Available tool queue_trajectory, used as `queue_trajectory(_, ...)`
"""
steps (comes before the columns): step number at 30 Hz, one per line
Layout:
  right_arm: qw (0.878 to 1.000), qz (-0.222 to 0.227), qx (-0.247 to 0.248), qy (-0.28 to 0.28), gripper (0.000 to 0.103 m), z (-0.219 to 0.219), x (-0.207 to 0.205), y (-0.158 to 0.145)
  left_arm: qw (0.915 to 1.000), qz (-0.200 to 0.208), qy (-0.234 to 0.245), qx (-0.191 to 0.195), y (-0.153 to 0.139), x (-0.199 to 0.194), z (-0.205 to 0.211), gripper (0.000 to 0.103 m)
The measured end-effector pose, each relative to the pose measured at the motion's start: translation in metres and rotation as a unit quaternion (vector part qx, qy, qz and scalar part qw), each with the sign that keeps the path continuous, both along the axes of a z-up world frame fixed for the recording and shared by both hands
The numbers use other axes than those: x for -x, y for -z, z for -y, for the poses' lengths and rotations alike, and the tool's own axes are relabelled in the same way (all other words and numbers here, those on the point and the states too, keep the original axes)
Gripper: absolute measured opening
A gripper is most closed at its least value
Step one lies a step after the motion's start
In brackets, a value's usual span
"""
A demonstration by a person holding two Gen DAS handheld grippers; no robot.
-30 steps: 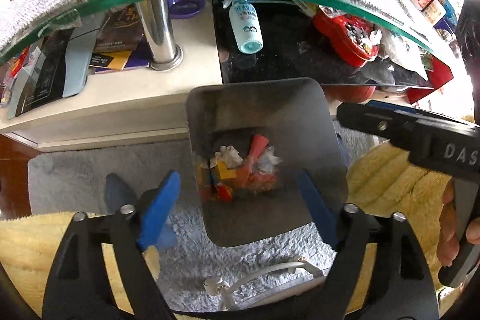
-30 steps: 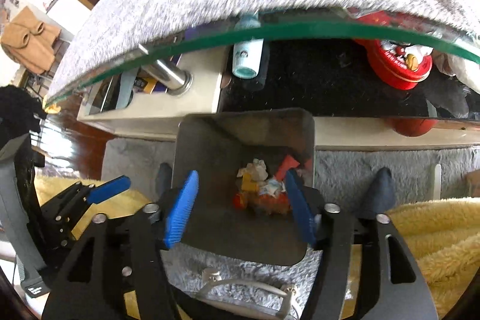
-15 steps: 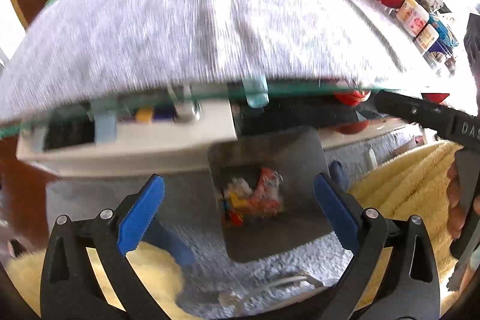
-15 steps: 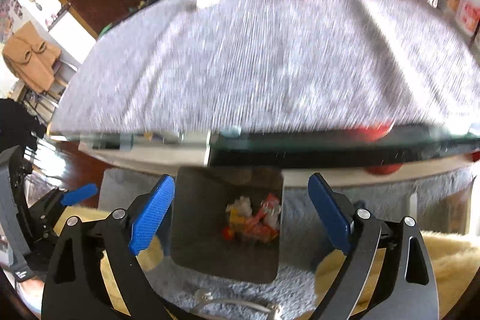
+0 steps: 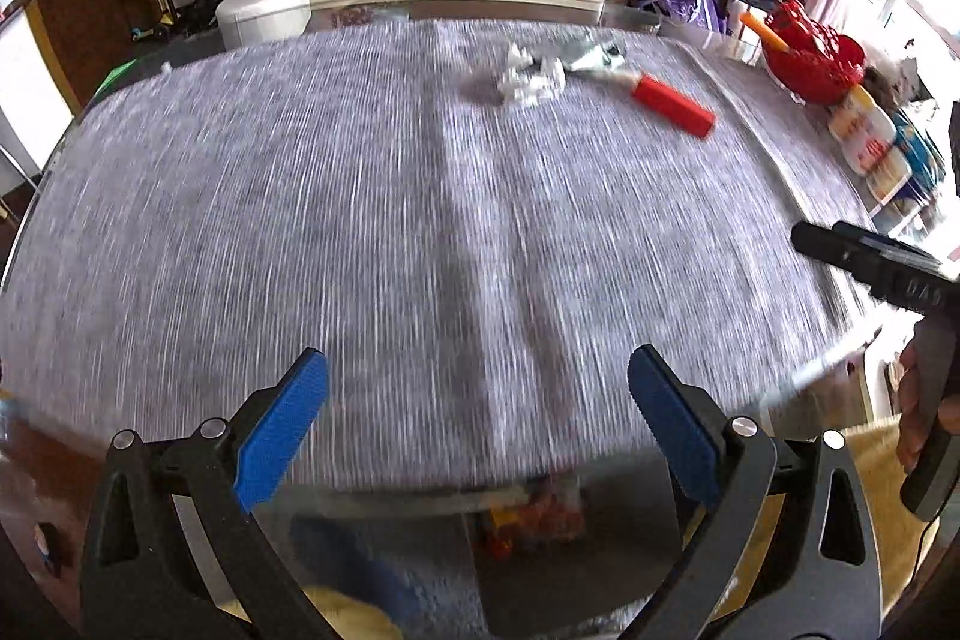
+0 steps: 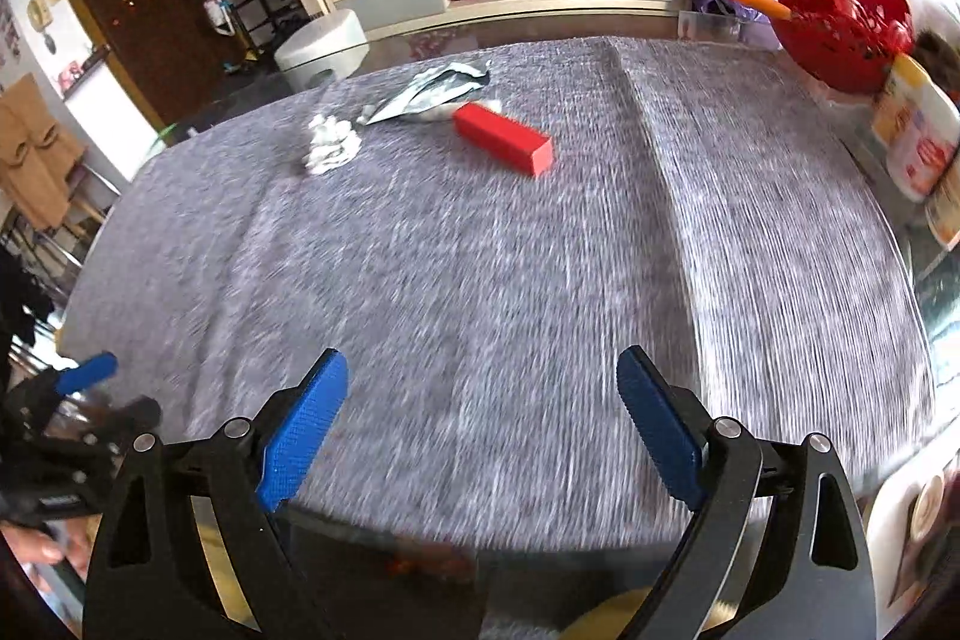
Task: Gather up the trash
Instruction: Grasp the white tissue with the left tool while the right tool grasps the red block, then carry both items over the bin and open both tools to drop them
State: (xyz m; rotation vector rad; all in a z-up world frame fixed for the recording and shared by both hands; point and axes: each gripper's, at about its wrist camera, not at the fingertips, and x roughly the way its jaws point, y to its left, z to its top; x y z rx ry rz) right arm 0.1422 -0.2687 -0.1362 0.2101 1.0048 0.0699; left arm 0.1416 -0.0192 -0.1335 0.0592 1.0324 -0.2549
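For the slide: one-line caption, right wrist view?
Open right gripper over grey tablecloth; red box, crumpled paper, foil wrapper ahead.

The left gripper (image 5: 478, 415) is hovering over a grey cloth (image 5: 390, 232) that is covering the tabletop, its blue-padded jaws standing wide apart with nothing between them. The cloth is looking streaked with motion blur. Far across it a crumpled paper (image 5: 531, 76) is lying near a red box (image 5: 675, 105). At the right edge the right gripper (image 5: 870, 265) is reaching in, a hand (image 5: 924, 400) gripping its handle.
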Motion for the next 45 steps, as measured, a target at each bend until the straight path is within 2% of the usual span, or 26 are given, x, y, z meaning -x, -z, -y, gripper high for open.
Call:
queue_trajectory(9,1.000,0.010,0.015,0.004,0.092,0.018,-0.055,0.015,0.9999,0.012,0.003,-0.003,-0.002,-0.074,0.025,0.095)
queue_trajectory(17,0.999,0.015,0.039,-0.034,0.090,0.007,-0.097,0.024,0.9999,0.010,0.005,0.003,0.008,-0.136,0.047,0.095)
queue_trajectory(21,0.999,0.017,0.029,-0.036,0.090,0.009,-0.112,0.029,0.9999,0.007,0.009,0.003,0.016,-0.163,0.058,0.095)
queue_trajectory(27,0.998,0.009,0.038,-0.042,0.081,0.007,-0.127,0.039,0.9997,-0.004,0.023,0.001,0.034,-0.191,0.073,0.094)
queue_trajectory(28,0.998,0.015,0.046,-0.043,0.076,0.005,-0.127,0.039,0.9996,-0.004,0.026,0.001,0.036,-0.194,0.075,0.093)
queue_trajectory(29,0.997,0.017,0.062,-0.044,0.066,0.004,-0.127,0.039,0.9995,-0.004,0.030,0.001,0.037,-0.197,0.076,0.089)
queue_trajectory(30,0.996,0.019,0.071,-0.045,0.062,0.002,-0.128,0.038,0.9994,-0.005,0.034,0.001,0.038,-0.199,0.077,0.083)
queue_trajectory(31,0.996,0.020,0.073,-0.046,0.054,0.002,-0.128,0.038,0.9993,-0.007,0.038,0.002,0.041,-0.202,0.079,0.079)
queue_trajectory(32,0.996,0.021,0.076,-0.044,0.046,0.003,-0.129,0.038,0.9992,-0.008,0.040,0.002,0.042,-0.204,0.080,0.071)
queue_trajectory(33,0.996,0.021,0.074,-0.045,0.043,0.003,-0.129,0.037,0.9991,-0.009,0.040,0.001,0.043,-0.205,0.081,0.063)
queue_trajectory(34,0.996,0.021,0.072,-0.045,0.041,0.004,-0.129,0.037,0.9991,-0.005,0.041,-0.005,0.044,-0.205,0.083,0.062)
queue_trajectory(36,0.996,0.022,0.068,-0.049,0.036,0.004,-0.130,0.037,0.9989,0.001,0.045,-0.014,0.044,-0.204,0.086,0.052)
queue_trajectory(37,0.996,0.022,0.061,-0.054,0.031,0.003,-0.129,0.036,0.9988,0.003,0.046,-0.014,0.044,-0.204,0.086,0.048)
queue_trajectory(38,0.996,0.021,0.059,-0.058,0.026,0.003,-0.129,0.036,0.9988,0.004,0.046,-0.013,0.043,-0.203,0.086,0.039)
queue_trajectory(39,0.996,0.020,0.057,-0.063,0.024,0.001,-0.128,0.036,0.9988,0.004,0.047,-0.008,0.043,-0.203,0.084,0.033)
queue_trajectory(42,0.996,0.015,0.049,-0.075,0.022,-0.003,-0.125,0.035,0.9987,0.002,0.051,-0.003,0.042,-0.200,0.083,0.026)
queue_trajectory(45,0.997,0.008,0.021,-0.079,0.021,-0.004,-0.119,0.035,0.9983,-0.003,0.058,0.001,0.040,-0.188,0.081,0.023)
